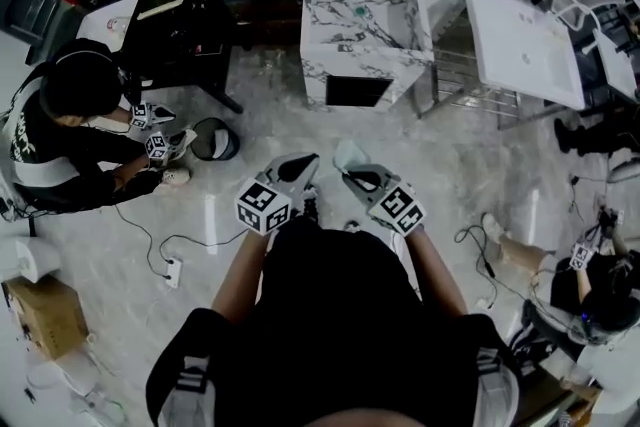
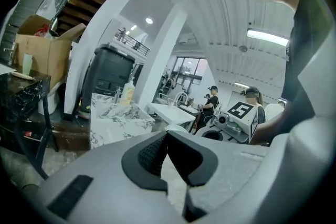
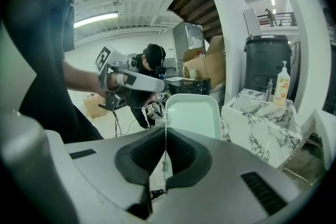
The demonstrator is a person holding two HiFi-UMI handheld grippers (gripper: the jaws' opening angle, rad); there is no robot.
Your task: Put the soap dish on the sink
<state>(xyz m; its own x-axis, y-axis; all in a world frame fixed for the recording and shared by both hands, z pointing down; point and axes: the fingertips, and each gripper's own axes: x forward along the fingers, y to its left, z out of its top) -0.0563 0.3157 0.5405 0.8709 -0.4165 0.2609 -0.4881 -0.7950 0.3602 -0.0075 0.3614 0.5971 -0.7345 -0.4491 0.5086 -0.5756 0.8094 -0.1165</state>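
Marble floor [image 1: 470,165]; right claw [image 3: 165,134] pinching soap dish [image 3: 194,115]

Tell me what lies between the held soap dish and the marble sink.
Nothing but bare floor, in the head view, separates the soap dish, clamped in the right gripper, from the marble sink.

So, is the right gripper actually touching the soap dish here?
Touching. In the right gripper view, the right gripper has its jaws closed on the thin near edge of the soap dish.
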